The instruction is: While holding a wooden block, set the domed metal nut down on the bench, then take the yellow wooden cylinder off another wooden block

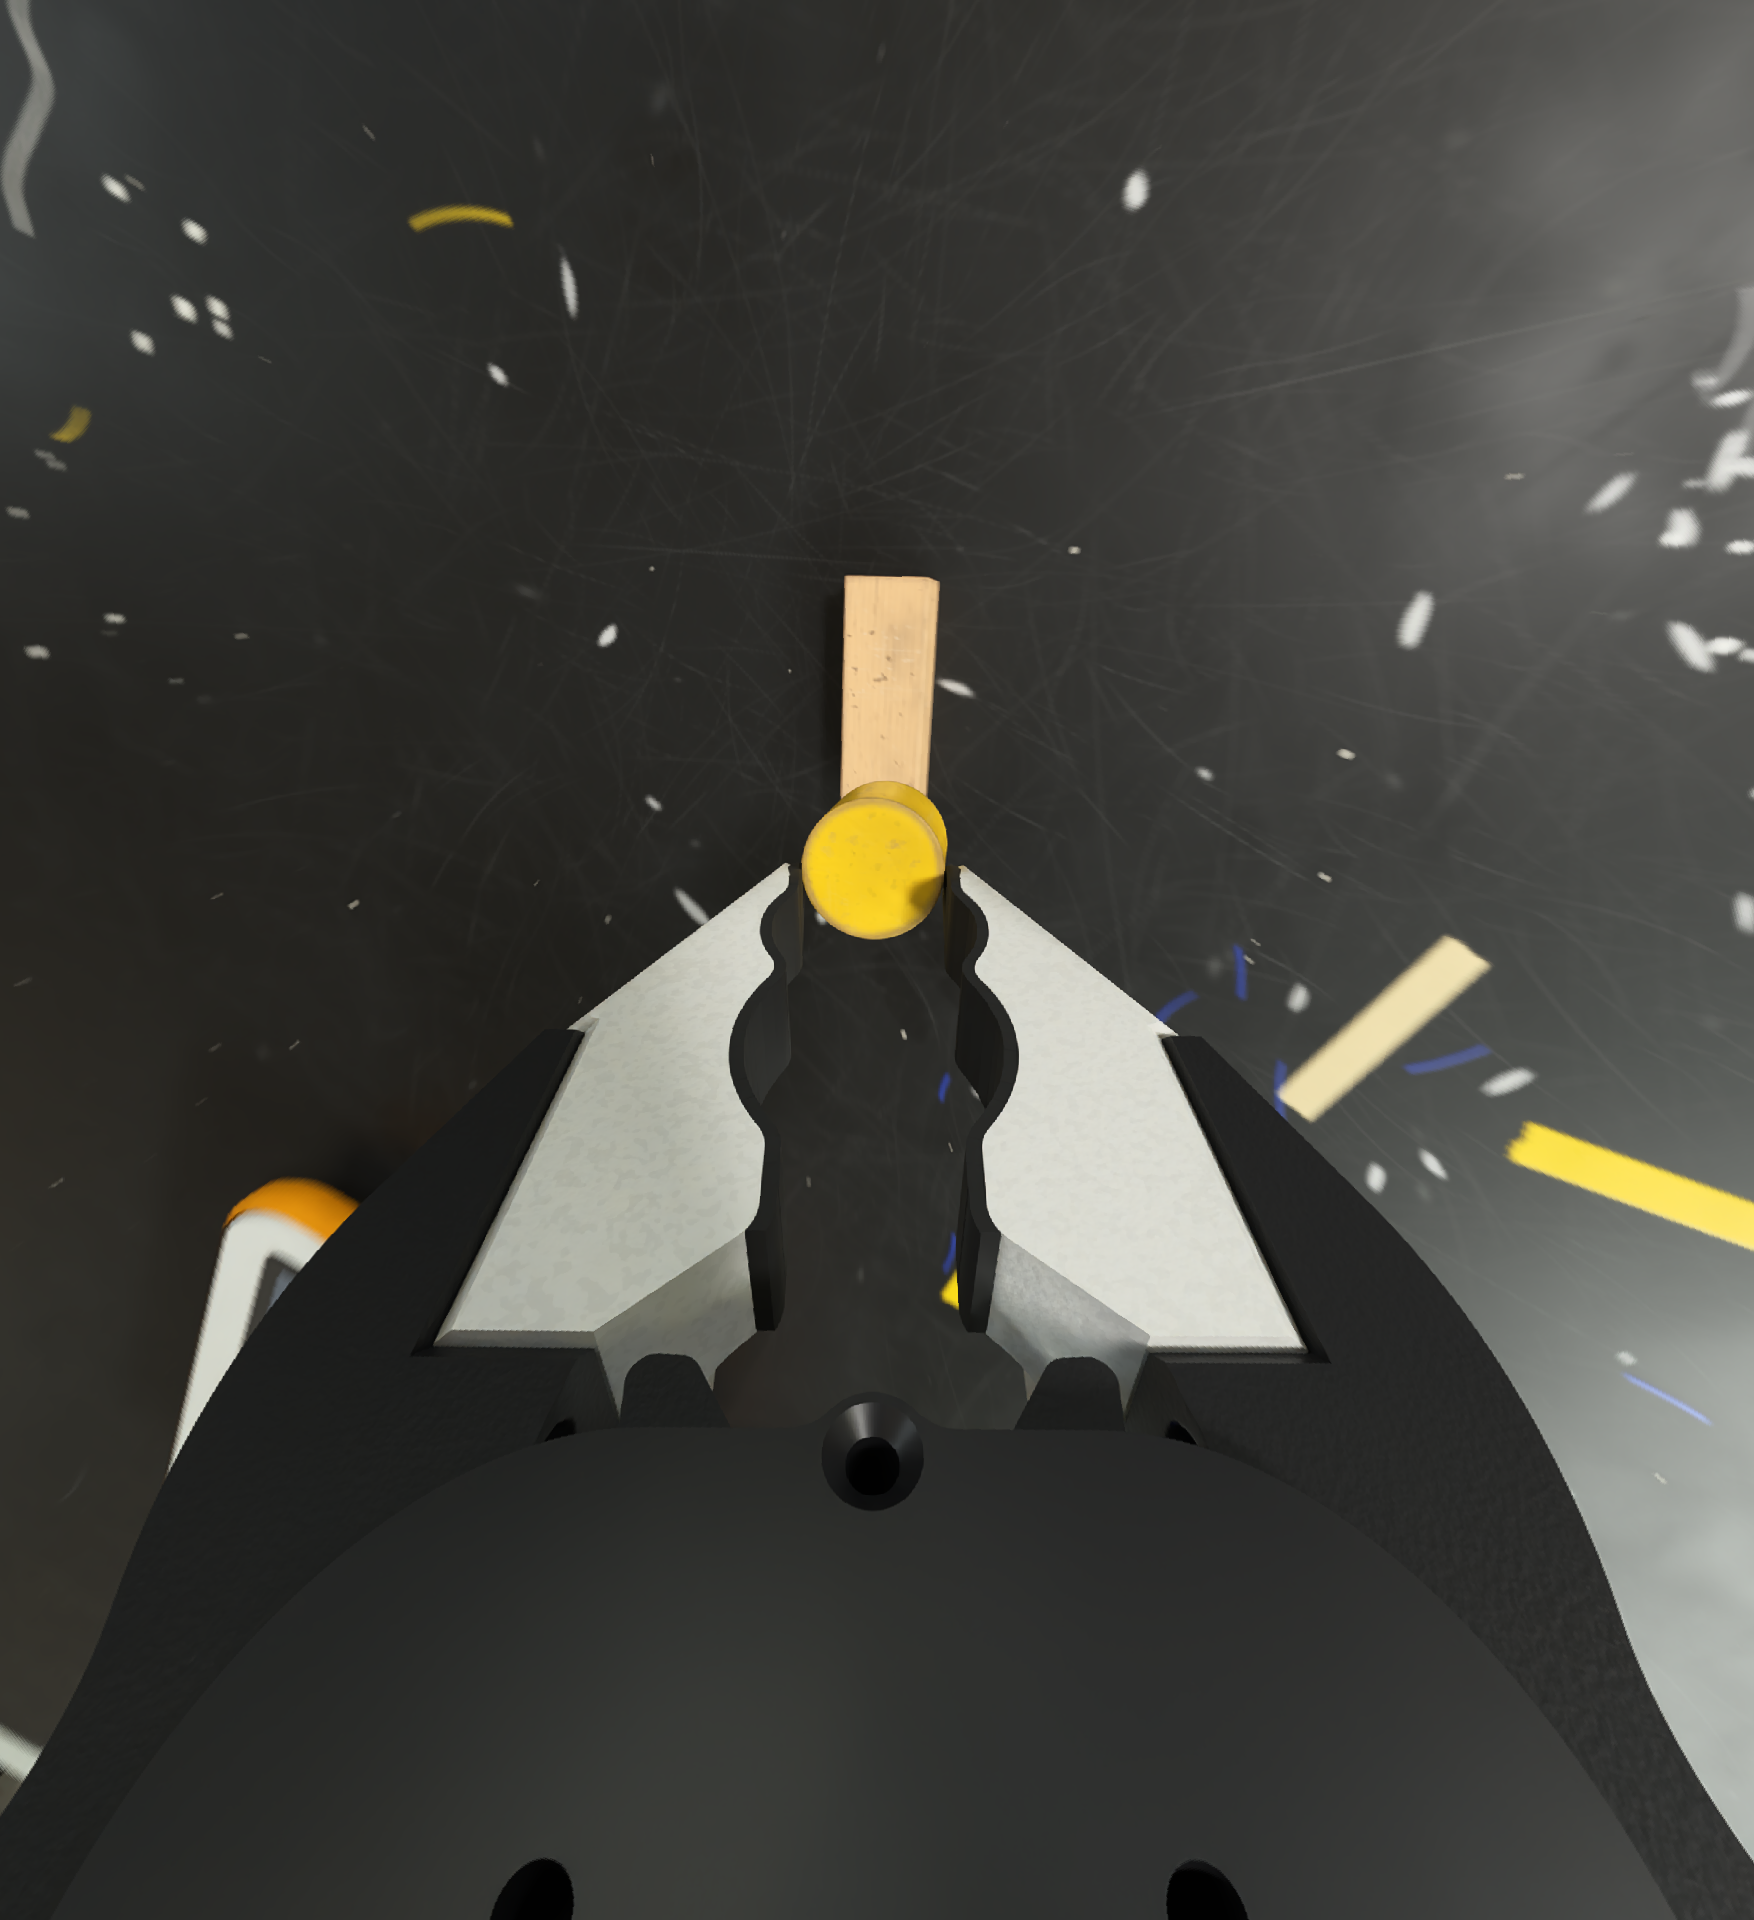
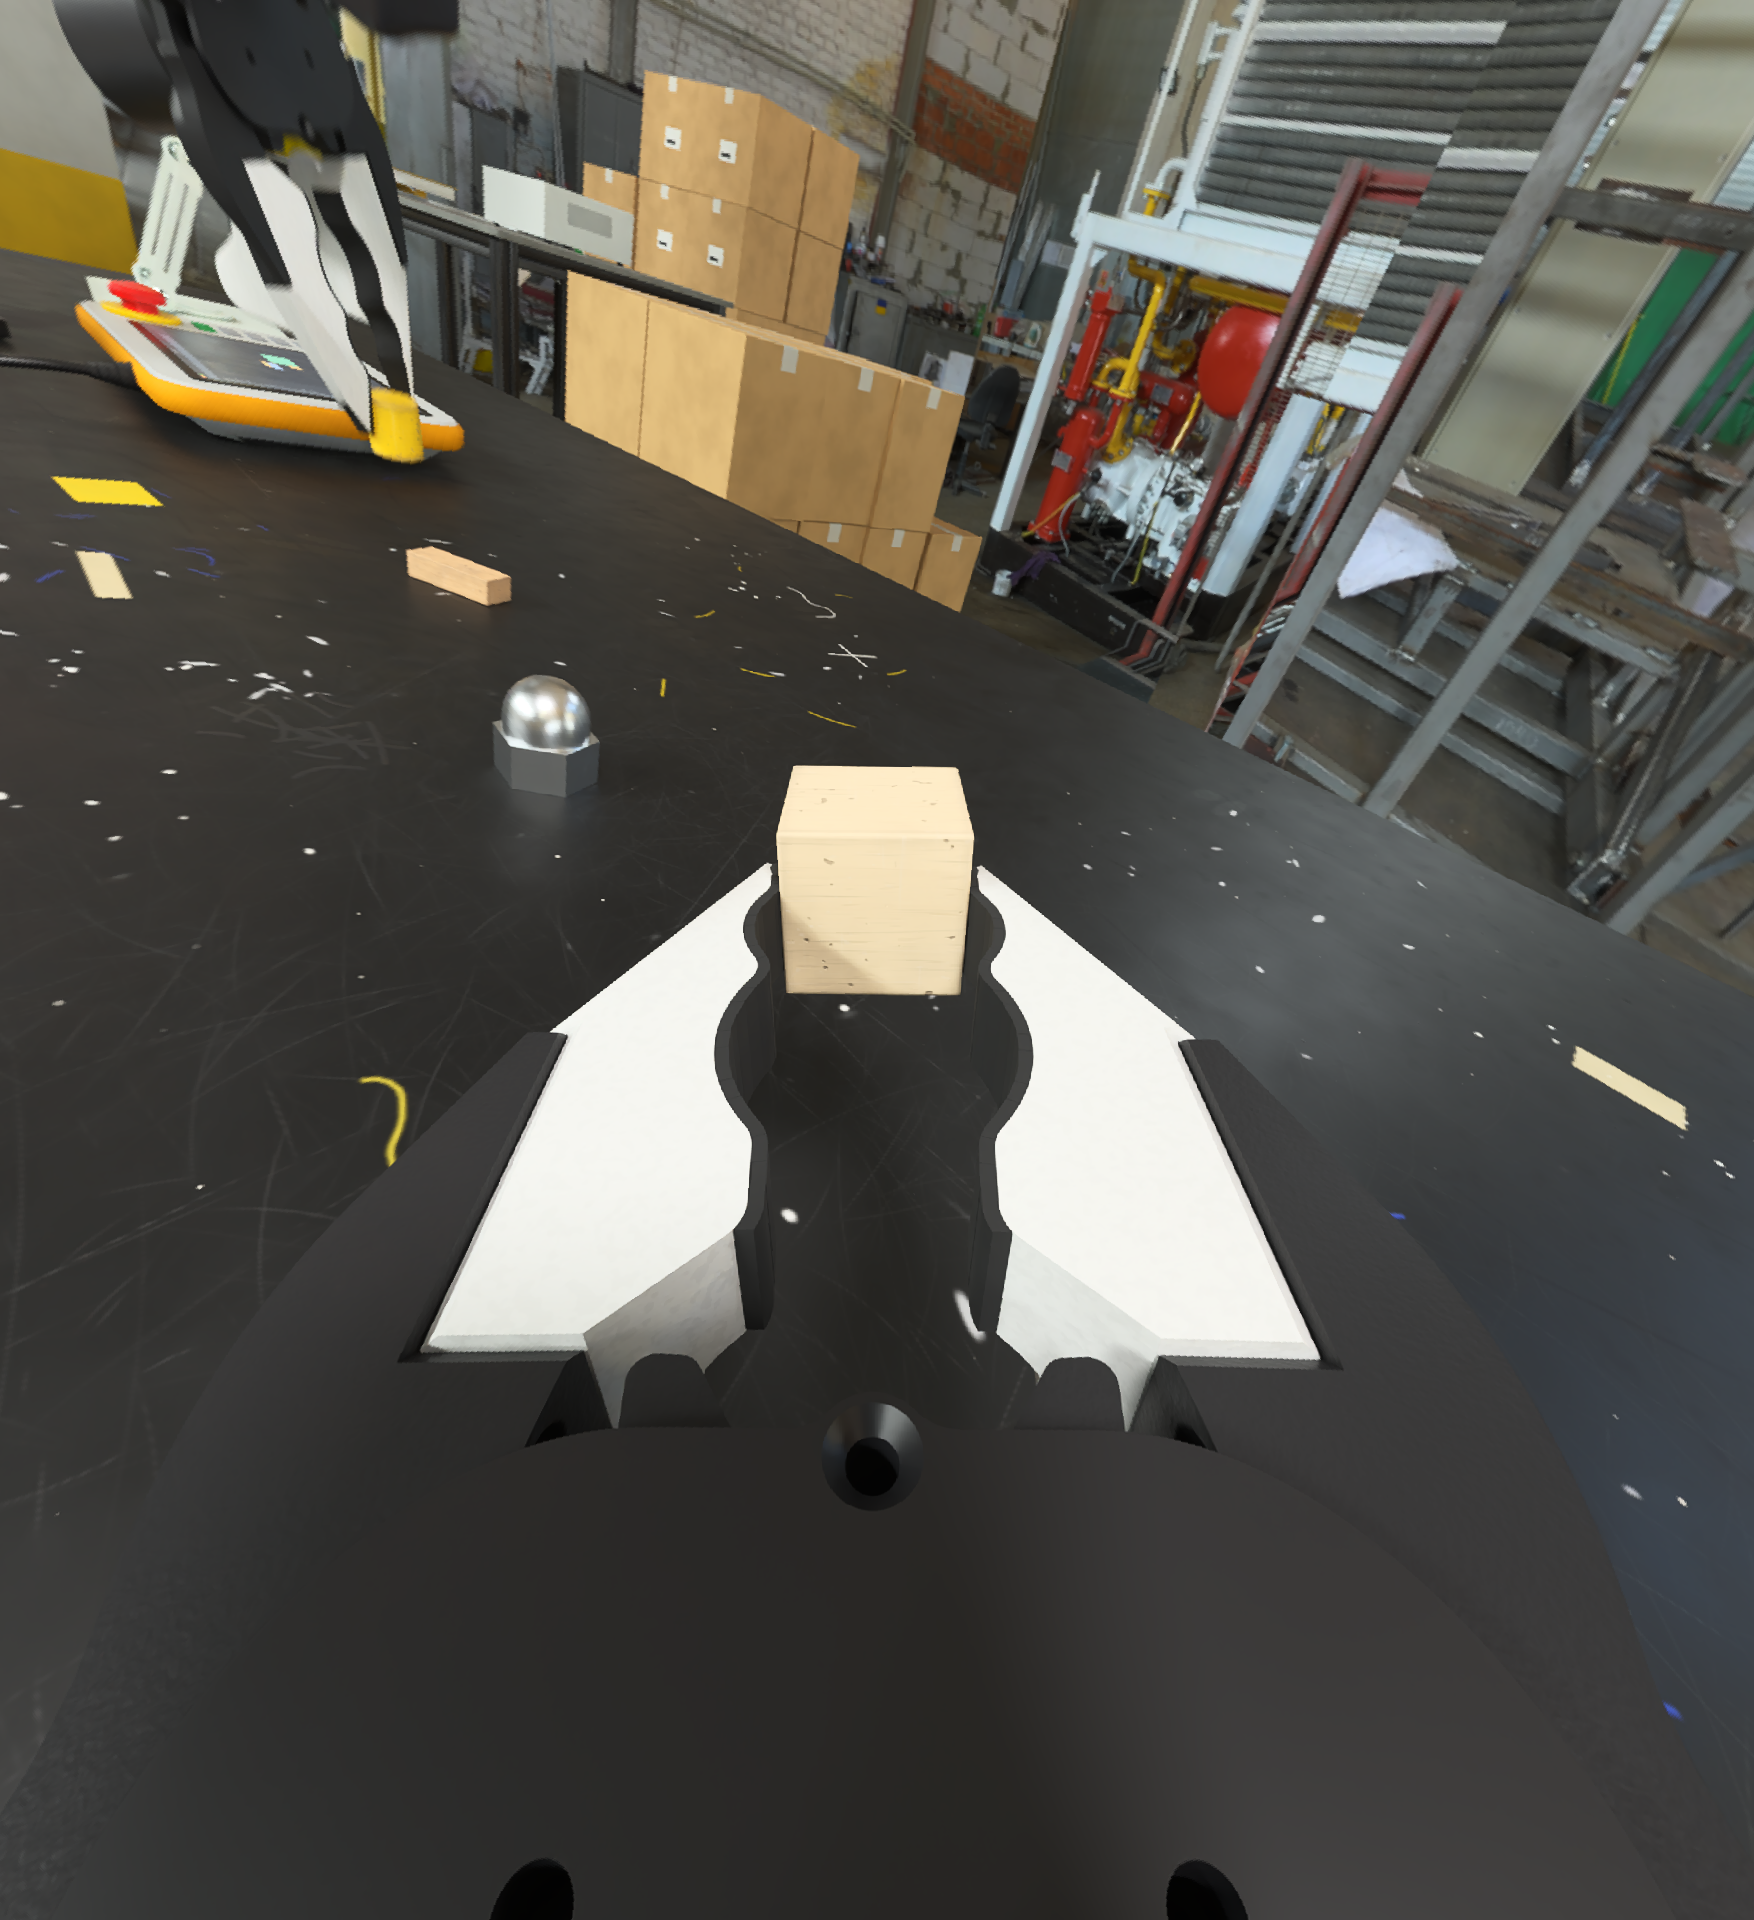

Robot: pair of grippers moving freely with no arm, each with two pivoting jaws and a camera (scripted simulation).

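My left gripper [image 1: 873, 883] is shut on the yellow wooden cylinder [image 1: 871, 868] and holds it above the black bench, clear of the flat wooden block [image 1: 888, 681] lying below it. In the right wrist view the left gripper [image 2: 390, 421] hangs at the far left with the yellow cylinder [image 2: 397, 426] in its tips, well above the flat block [image 2: 457, 575]. My right gripper [image 2: 873, 894] is shut on a pale wooden cube [image 2: 873, 883]. The domed metal nut [image 2: 546, 732] stands upright on the bench, left of and beyond the cube.
An orange and white handheld controller [image 2: 229, 364] lies on the bench at the far left, behind the left gripper; its corner shows in the left wrist view [image 1: 275, 1236]. Cardboard boxes [image 2: 748, 374] and metal racks stand beyond the bench edge. Paint marks and tape strips [image 1: 1382, 1023] dot the bench.
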